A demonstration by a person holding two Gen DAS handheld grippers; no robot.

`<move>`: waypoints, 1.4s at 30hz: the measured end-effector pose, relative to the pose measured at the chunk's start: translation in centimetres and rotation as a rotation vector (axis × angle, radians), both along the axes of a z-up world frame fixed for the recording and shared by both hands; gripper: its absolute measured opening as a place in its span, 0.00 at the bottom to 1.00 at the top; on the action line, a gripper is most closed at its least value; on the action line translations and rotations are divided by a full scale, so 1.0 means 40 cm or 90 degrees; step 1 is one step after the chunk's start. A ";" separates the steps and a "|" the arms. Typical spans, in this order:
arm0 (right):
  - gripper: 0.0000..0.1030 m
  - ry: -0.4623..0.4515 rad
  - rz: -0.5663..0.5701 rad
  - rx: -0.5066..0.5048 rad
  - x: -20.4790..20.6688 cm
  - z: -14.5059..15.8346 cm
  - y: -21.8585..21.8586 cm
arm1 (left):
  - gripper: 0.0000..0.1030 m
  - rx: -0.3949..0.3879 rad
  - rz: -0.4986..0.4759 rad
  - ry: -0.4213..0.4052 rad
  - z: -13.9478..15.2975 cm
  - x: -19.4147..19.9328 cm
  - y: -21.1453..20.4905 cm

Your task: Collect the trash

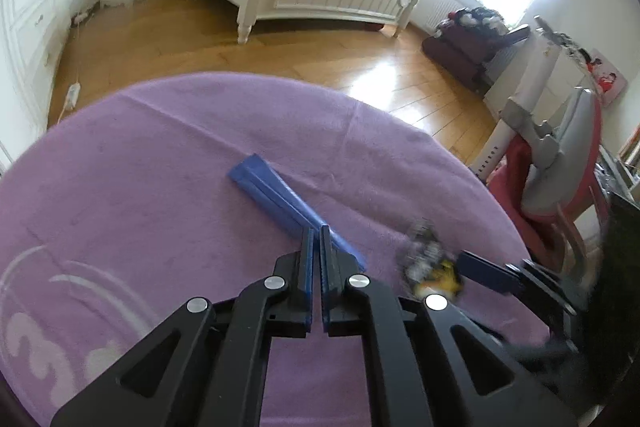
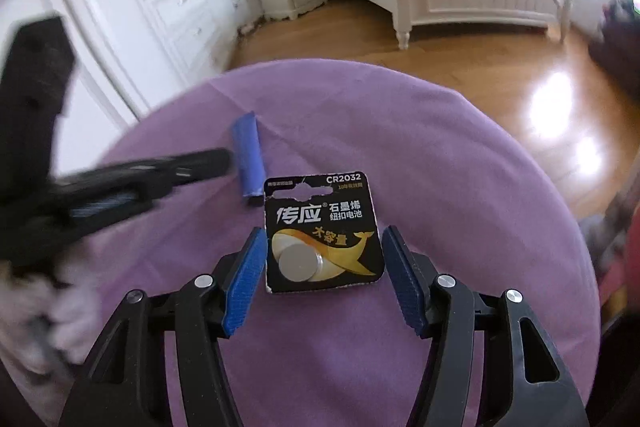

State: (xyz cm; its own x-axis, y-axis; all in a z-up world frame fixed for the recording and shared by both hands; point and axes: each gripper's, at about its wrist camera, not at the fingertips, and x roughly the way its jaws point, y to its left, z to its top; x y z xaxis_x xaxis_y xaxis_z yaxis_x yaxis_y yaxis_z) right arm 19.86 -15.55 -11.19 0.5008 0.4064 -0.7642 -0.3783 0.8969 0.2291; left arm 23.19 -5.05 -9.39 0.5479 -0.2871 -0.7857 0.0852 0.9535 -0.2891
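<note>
on the purple cloth [image 2: 440,147], the battery card [image 2: 322,233] lies flat between the right gripper [image 2: 324,277], jaws apart, pads not pressing. left gripper [image 1: 317,267] is closed, seemingly on the blue strip [image 1: 280,199], though the contact is hidden. risk: pads skate over the thin card, or bunch cloth.

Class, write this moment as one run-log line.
left gripper: shut on blue strip | right gripper: open around battery card, not gripping | surface: purple cloth
</note>
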 end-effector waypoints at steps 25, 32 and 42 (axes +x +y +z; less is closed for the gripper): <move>0.58 0.000 -0.093 0.081 -0.184 0.006 -0.104 | 0.05 0.014 0.036 -0.013 0.012 0.024 -0.093; 0.58 0.004 -0.097 0.108 -0.183 0.005 -0.117 | 0.05 -0.065 0.067 -0.023 0.009 0.000 -0.038; 0.58 0.011 -0.093 0.137 -0.192 0.012 -0.143 | 0.05 -0.082 0.076 -0.009 0.003 0.027 -0.060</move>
